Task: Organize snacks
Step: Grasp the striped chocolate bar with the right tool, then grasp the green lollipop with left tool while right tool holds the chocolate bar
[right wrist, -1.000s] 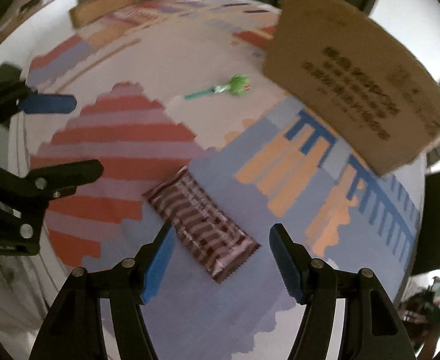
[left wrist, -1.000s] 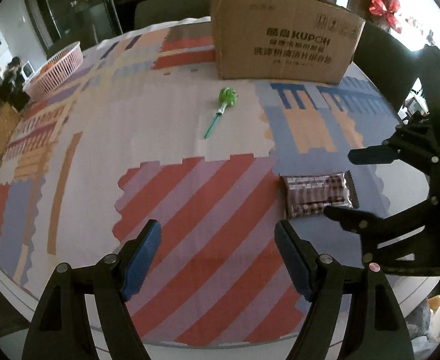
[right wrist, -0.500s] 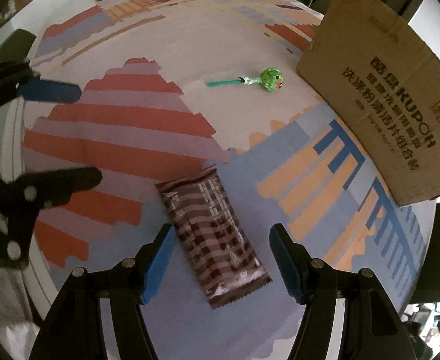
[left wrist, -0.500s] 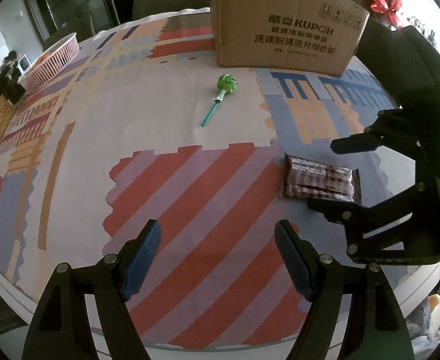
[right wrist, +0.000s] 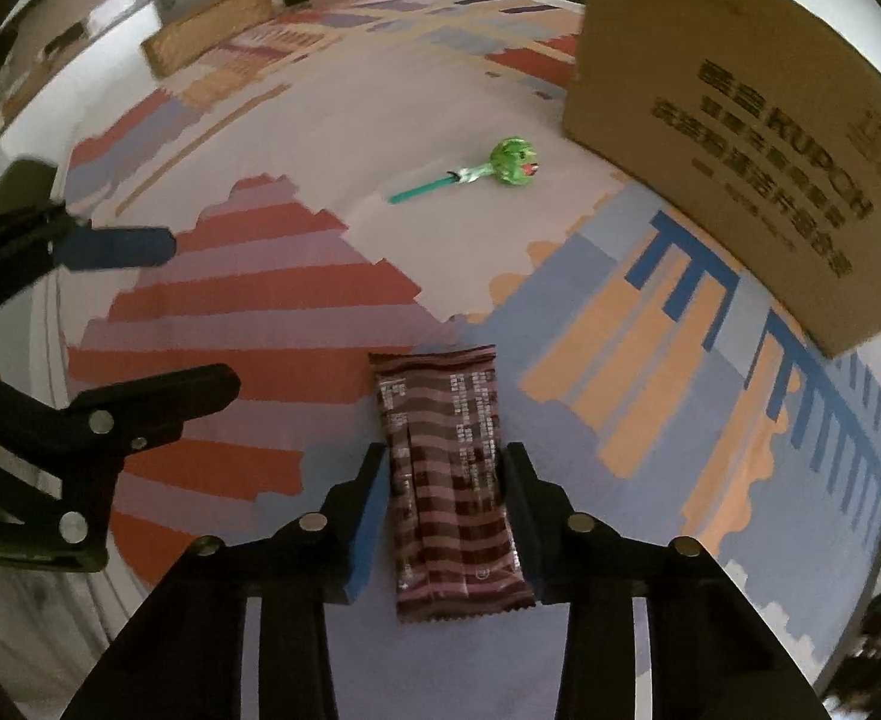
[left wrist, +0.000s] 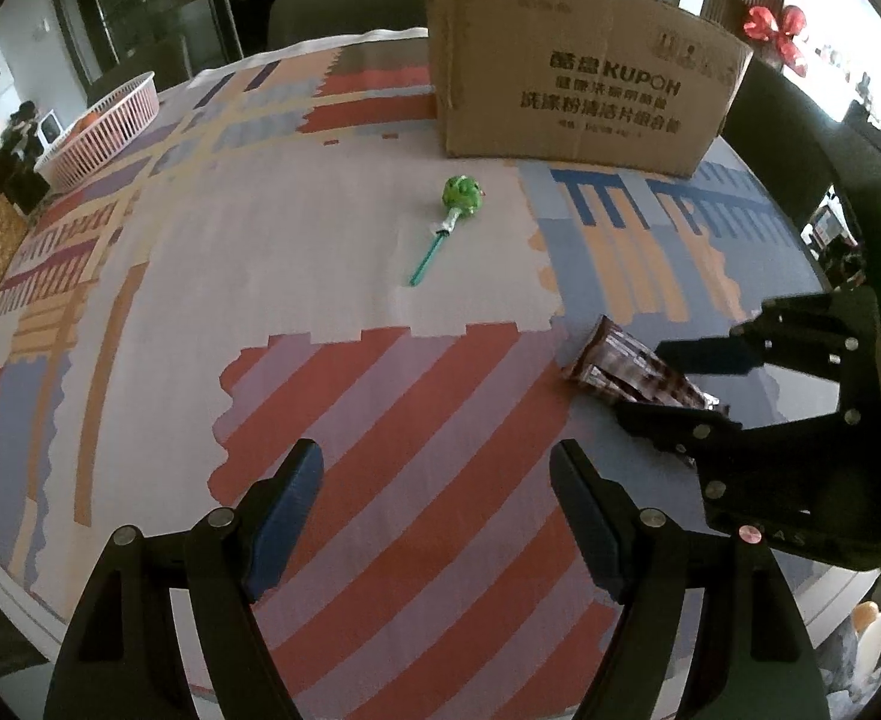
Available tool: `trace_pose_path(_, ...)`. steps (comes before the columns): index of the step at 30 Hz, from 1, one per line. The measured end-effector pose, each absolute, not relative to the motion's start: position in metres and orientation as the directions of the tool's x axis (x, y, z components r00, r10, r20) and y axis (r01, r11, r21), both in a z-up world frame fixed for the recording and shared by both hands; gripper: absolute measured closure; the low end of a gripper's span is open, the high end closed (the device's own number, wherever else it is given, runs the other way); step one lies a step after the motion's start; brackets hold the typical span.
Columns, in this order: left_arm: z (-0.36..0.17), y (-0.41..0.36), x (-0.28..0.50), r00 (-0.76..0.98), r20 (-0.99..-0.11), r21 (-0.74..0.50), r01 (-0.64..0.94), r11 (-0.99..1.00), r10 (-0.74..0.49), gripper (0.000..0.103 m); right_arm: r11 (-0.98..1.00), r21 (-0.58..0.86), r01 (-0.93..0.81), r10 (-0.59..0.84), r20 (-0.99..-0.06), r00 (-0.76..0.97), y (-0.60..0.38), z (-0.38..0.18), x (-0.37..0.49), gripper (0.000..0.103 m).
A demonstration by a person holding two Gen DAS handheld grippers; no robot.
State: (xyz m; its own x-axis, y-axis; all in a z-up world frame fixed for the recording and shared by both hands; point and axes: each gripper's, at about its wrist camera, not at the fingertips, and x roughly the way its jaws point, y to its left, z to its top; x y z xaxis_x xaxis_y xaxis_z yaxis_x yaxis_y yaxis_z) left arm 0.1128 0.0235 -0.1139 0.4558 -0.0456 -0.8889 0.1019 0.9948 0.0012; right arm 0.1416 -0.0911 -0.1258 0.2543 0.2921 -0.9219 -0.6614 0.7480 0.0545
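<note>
The right gripper (right wrist: 445, 495) has just been closing on the brown striped foil snack packet (right wrist: 449, 474); the left gripper (left wrist: 434, 480) hangs open, empty. The green wrapped lollipop (left wrist: 461, 195) lies untouched on the desk (left wrist: 260, 252) near the brown cardboard box (left wrist: 578, 102).

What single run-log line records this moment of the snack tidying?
right gripper: jaws just closing, pads against brown snack bar | left gripper: open, empty | green lollipop: loose on tablecloth | cardboard box: beyond lollipop
</note>
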Motion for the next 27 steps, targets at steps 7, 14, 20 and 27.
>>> trace_pose_path(7,-0.106,0.027,0.127,0.499,-0.864,-0.005,0.132,0.991,-0.071,0.026,0.823,0.111,-0.557,0.314,-0.906,0.283,-0.097,-0.122,0.147,0.065)
trace_pose_path(14,-0.097,0.031,0.152,0.535,-0.837,-0.023,0.179,0.983,-0.117,0.026,0.886,0.160,-0.435,0.329,-0.879,0.346,-0.104,-0.110,0.156,0.065)
trace_pose_path(20,-0.094,0.028,0.178,0.557,-0.819,-0.014,0.224,0.974,-0.140,0.027,0.919,0.178,-0.352,0.323,-0.852,0.413,-0.106,-0.099,0.171,0.065)
trace_pose_path(27,-0.102,0.025,0.213,0.534,-0.827,-0.036,0.262,0.964,-0.176,0.035,0.951,0.136,-0.278,0.261,-0.834,0.486,-0.113,-0.088,0.188,0.065)
